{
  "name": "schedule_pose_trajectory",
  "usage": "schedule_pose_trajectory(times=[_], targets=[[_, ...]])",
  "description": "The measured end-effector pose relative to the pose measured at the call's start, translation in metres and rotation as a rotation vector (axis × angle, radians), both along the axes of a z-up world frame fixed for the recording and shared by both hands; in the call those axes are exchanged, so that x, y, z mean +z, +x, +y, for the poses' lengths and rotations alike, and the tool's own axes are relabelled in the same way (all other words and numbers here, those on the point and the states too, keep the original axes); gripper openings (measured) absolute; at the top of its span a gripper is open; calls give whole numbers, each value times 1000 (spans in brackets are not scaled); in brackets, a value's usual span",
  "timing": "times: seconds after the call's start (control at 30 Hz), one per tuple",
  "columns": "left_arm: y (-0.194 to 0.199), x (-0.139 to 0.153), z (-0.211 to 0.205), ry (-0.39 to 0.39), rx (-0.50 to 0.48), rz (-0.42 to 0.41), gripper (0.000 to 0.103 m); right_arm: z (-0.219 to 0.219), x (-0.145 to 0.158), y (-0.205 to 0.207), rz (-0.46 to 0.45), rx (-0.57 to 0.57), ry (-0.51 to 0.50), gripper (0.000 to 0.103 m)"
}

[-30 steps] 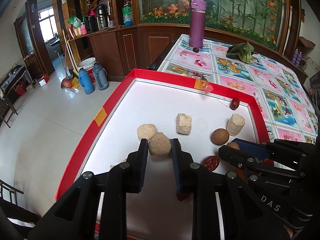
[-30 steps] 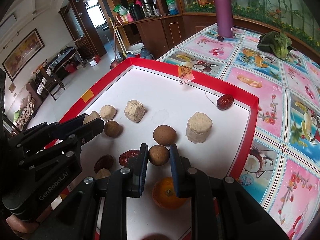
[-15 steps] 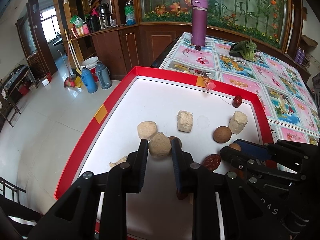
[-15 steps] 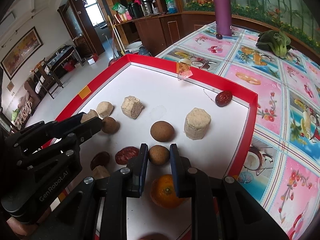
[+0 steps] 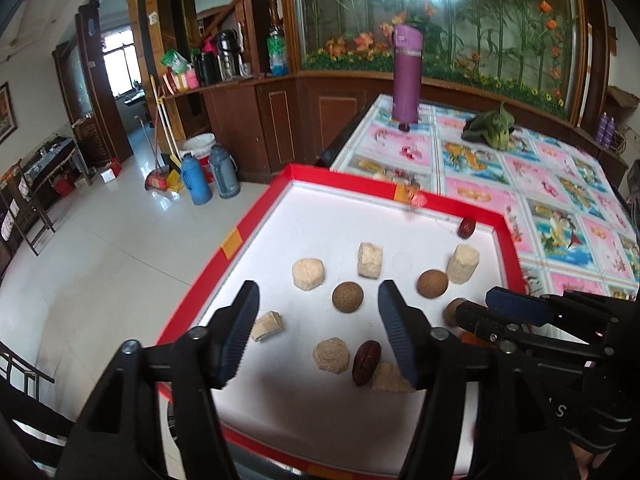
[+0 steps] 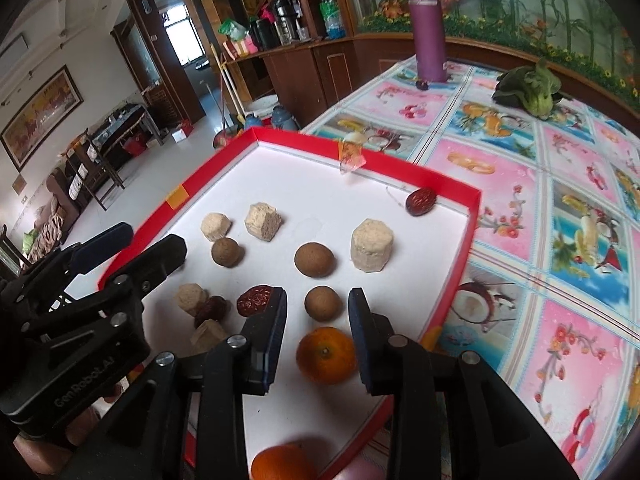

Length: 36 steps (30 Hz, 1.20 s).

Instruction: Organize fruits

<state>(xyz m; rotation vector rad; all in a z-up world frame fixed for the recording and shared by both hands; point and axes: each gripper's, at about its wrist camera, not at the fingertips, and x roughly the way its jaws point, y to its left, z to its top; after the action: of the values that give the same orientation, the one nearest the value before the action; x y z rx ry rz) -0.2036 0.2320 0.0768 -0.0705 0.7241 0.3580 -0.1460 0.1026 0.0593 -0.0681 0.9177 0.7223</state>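
The left tool [image 5: 318,334] is hanging with its jaws spread wide above the red-rimmed tray [image 5: 256,224], gripping nothing. A round brown fruit [image 5: 347,297] is lying free on the white tray floor at 12 o'clock from its tips. The right tool [image 6: 318,334] is likewise gaping apart and empty, with a second brown fruit [image 6: 322,303] sitting between its fingertips, touching neither. An orange [image 6: 326,355] is resting just at 6 o'clock of that fruit. The tray is sitting on the flowered desk [image 6: 560,216].
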Motion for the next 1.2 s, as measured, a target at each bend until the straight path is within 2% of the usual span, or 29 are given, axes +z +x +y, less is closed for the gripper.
schedule_pose_trajectory(times=[0.23,0.37,0.43,0.6,0.63,0.77,1.0,1.1,1.2], targets=[[-23,29,-12,25,19,-86,82,-14,25,-19,-69,-15,29,31],[-36,45,-23,37,24,-130,85,-24,40,-31,-116,-21,52,33],[-43,51,-28,33,27,-151,95,-29,44,-36,-133,-25,60,34],[-56,65,-42,48,43,-188,100,-48,58,-52,-185,-42,91,38],[-59,68,-46,61,49,-194,103,-52,60,-55,-194,-46,99,39],[-70,77,-57,119,81,-216,103,-68,71,-69,-254,-61,125,42],[-87,90,-81,253,169,-238,103,-96,92,-96,-399,-95,188,66],[-93,96,-87,248,173,-238,103,-104,100,-110,-482,-115,201,80],[-102,101,-89,199,142,-254,103,-112,103,-120,-536,-133,201,81]])
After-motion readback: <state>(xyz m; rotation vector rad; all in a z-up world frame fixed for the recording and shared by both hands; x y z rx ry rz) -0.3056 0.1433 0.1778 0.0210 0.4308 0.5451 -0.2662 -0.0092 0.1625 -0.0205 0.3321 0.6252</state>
